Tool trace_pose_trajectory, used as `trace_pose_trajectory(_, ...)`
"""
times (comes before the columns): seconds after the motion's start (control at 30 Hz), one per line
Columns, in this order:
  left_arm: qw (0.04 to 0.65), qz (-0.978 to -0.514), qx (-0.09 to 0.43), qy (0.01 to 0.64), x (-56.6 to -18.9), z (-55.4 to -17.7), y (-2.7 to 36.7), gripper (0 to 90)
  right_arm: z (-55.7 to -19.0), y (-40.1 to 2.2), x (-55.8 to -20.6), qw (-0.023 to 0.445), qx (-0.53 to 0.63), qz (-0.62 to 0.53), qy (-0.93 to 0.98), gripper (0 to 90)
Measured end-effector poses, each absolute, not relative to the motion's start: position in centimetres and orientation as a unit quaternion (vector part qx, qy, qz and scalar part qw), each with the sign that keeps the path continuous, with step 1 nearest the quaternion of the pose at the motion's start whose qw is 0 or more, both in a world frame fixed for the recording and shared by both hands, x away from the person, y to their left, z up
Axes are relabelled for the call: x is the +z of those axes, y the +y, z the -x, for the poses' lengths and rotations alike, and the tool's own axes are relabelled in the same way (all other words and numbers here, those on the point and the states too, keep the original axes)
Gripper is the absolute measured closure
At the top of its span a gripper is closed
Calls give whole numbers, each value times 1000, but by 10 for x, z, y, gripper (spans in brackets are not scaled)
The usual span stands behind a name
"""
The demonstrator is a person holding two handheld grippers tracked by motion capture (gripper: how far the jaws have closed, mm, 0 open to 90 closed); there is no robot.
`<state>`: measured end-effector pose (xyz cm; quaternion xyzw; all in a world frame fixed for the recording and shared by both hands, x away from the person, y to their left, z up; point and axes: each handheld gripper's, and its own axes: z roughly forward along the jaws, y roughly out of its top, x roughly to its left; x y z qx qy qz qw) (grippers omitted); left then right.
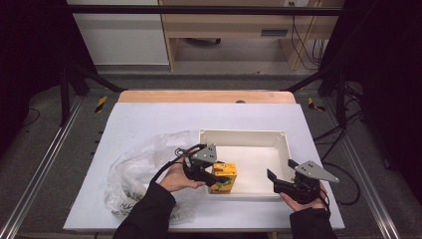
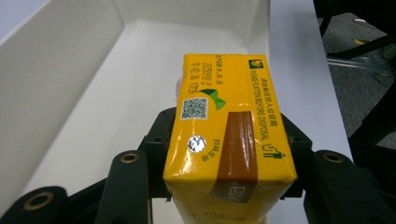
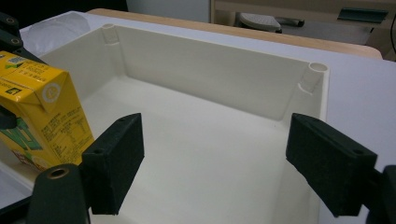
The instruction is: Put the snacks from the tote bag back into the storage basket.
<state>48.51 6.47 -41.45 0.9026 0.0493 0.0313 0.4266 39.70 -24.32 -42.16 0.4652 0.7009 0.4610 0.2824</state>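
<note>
Left gripper (image 1: pixel 211 174): near edge of table, left of centre — jaws about half-way closed and clamped on the two broad sides of the juice carton (image 1: pixel 222 178); pads pressed flat against the yellow faces in the left gripper view (image 2: pixel 229 205).
Right gripper (image 1: pixel 284 183): near edge, right side, at the tray's near right corner; jaws spread wide, nothing between the pads (image 3: pixel 114 161), aimed into the tray.
Juice carton, place: upright, at the near left corner of the white tray (image 1: pixel 244 134), over its near wall; contact with the tray floor not possible to tell.
Juice carton, handling: likely a small sealed drink box — light to moderate in weight, liquid inside prone to shifting. Walls of coated card, stiff at the edges, yielding in mid-panel. Glossy surface (image 2: pixel 219 121), so fairly slippery under light pressure.
Juice carton, hold: best across the two broad faces, low to mid body, as at present. Folded top flaps (image 3: pixel 44 100) and foil straw hole (image 2: pixel 196 143) to be avoided — hard squeezing likely to dent the panels or force liquid out.
White tray: rigid, shallow, bare floor beyond the carton.
Plastic bag (image 1: pixel 137 174): clear, crumpled, on the white table cover (image 1: pixel 149 114) left of the tray.
</note>
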Motion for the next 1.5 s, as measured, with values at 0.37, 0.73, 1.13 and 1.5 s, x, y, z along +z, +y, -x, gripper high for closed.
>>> trace_pose_trajectory(0.37,423,-903,34,60,-419,-484,70,484,-397,-242,-422,282,460,-465,702,194)
trace_pose_trajectory(0.73,414,-905,51,80,-417,-481,70,410,-397,-243,-422,283,460,-465,701,194)
trace_pose_trajectory(1.13,448,-880,80,134,-391,-468,91,309,-396,-244,-421,285,462,-468,697,193)
trace_pose_trajectory(1.5,471,-846,122,219,-374,-452,138,253,-395,-247,-420,289,462,-471,694,188)
